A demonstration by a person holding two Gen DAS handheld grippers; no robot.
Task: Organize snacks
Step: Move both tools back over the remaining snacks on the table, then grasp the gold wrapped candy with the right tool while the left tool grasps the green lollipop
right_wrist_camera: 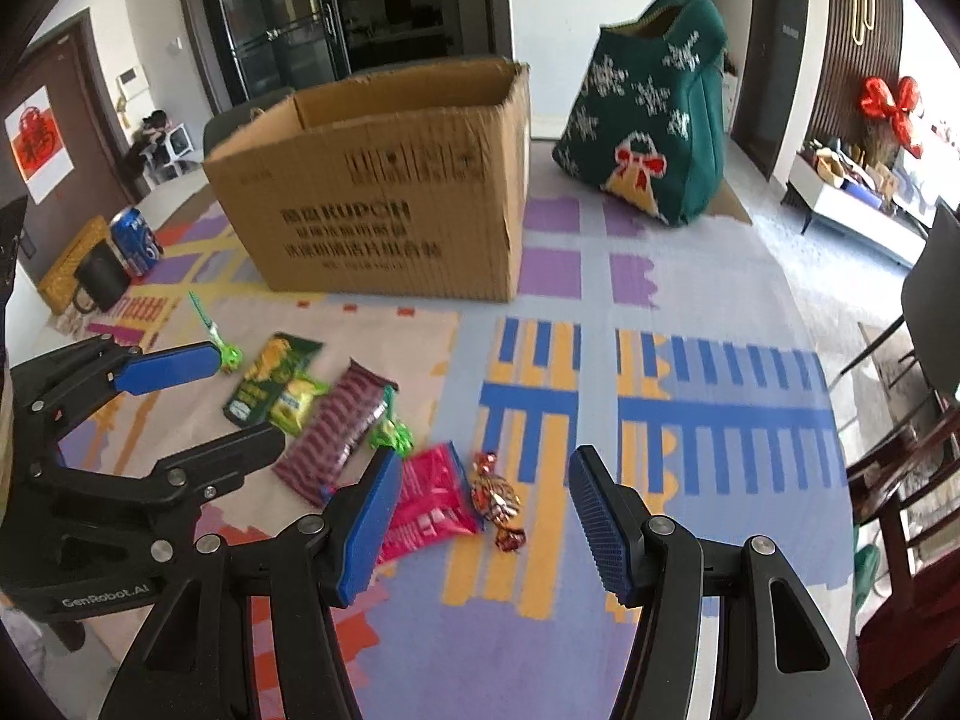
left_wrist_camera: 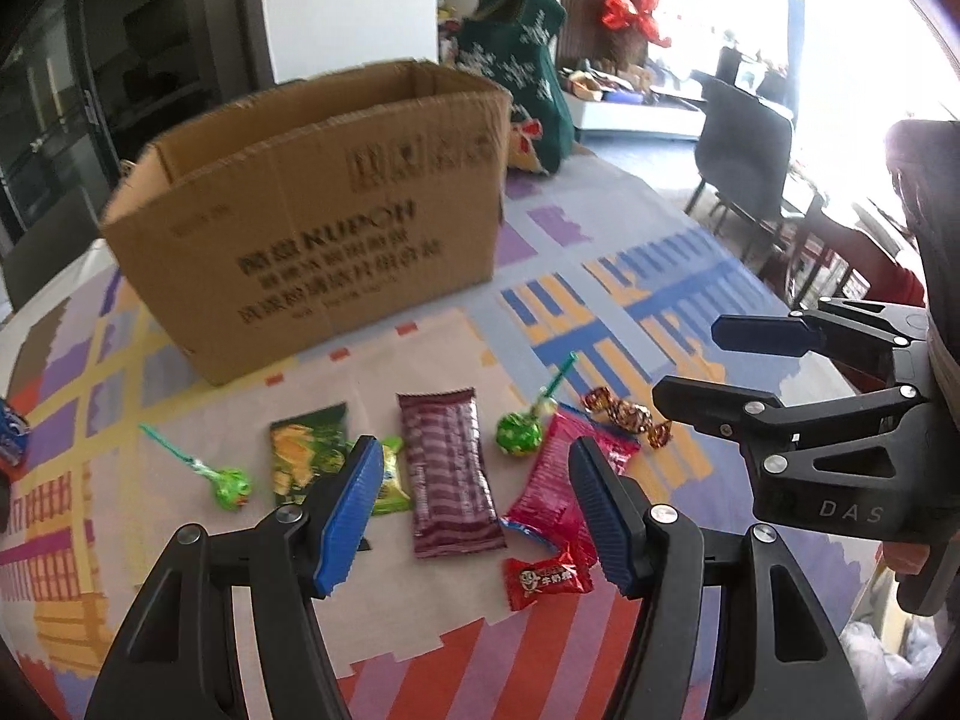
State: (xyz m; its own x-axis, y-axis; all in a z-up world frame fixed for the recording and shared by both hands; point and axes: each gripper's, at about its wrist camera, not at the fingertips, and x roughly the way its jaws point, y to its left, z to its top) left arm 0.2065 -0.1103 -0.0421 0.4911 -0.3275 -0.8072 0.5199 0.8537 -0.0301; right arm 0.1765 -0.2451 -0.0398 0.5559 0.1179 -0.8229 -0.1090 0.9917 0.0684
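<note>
Left wrist view: the left gripper hangs spread wide and empty over a patterned tablecloth, its blue pads flanking a purple striped wrapper. A pink packet lies just inside the right-hand pad, a small red candy below it, a green lollipop and a brown-wrapped sweet beyond. A cardboard box stands open behind the snacks.

Right wrist view: the right gripper is likewise released, holding nothing. The brown-wrapped sweet lies between its pads, the pink packet beside the left-hand pad. The left gripper hovers over the snacks to the left, near a dark green packet. A green knitted bag stands beside the cardboard box.
</note>
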